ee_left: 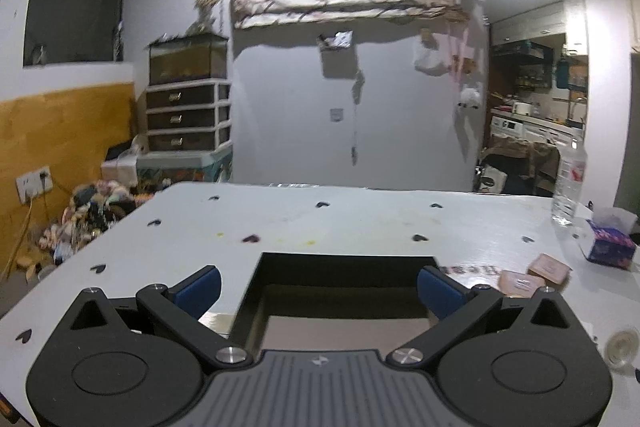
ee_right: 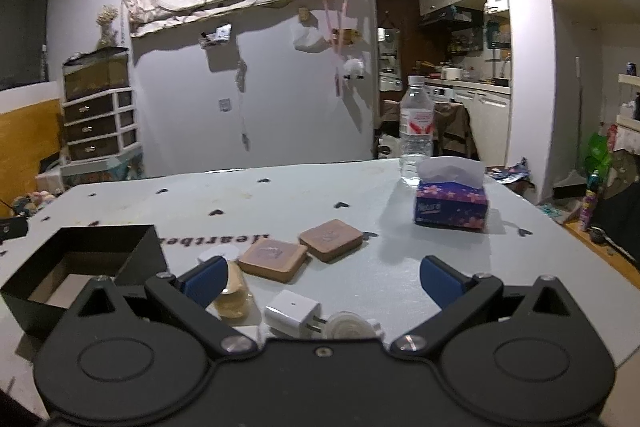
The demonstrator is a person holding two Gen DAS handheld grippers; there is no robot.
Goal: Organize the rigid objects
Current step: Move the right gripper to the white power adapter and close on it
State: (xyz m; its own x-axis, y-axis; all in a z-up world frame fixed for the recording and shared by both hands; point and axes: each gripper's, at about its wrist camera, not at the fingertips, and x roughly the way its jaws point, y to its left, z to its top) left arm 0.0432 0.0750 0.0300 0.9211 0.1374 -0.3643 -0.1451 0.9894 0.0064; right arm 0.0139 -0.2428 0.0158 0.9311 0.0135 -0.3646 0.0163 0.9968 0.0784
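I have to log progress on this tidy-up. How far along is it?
Barely begun. Done: nothing visible; the black box looks empty. In hand: nothing, the left gripper is open over the box and the right gripper is open above the charger. Left: two coasters, charger, and tape rolls lie loose on the table.

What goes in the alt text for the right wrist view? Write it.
The open right gripper hovers above a white charger on the table. Two tan coasters lie just beyond, with a black box at left.
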